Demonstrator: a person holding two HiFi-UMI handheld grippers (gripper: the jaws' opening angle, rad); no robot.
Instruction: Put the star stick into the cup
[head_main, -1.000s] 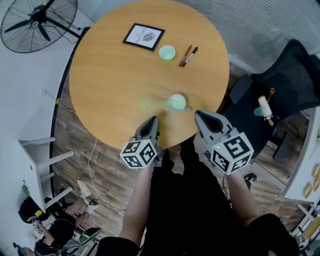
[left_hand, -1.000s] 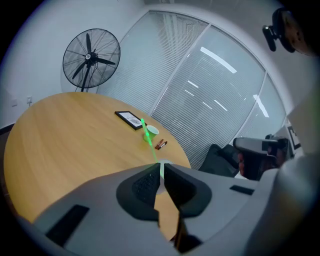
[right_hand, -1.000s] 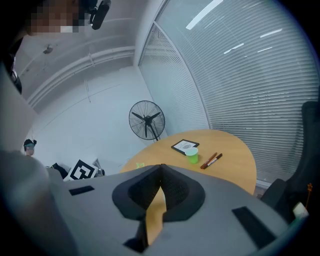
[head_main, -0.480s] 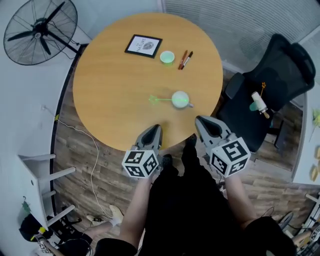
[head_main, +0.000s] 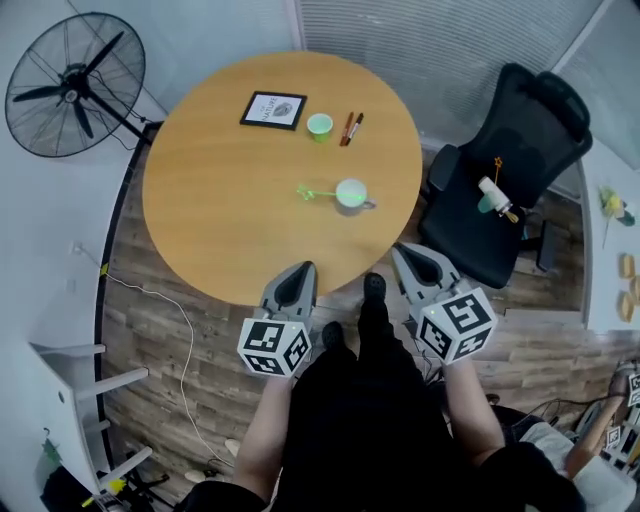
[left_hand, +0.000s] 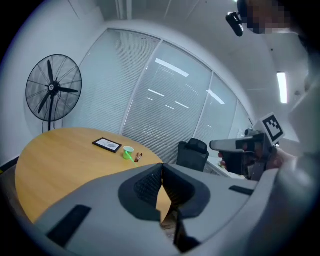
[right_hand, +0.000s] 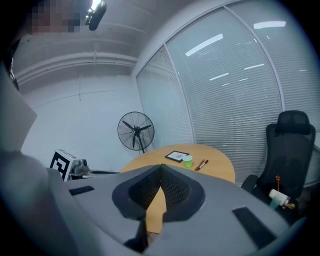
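Jaws pressed together and empty, our left gripper (head_main: 299, 270) and right gripper (head_main: 406, 252) have backed off the edge of the round wooden table (head_main: 220, 220). The green star stick (head_main: 316, 193) lies beside the white cup (head_main: 351, 193), unmoved.

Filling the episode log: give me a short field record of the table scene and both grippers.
stage: stick not yet in cup
green star stick: flat on the round wooden table, left of the white handled cup
left gripper: shut, empty, at the table's near edge
right gripper: shut, empty
also on table: small green cup, two pens, framed picture
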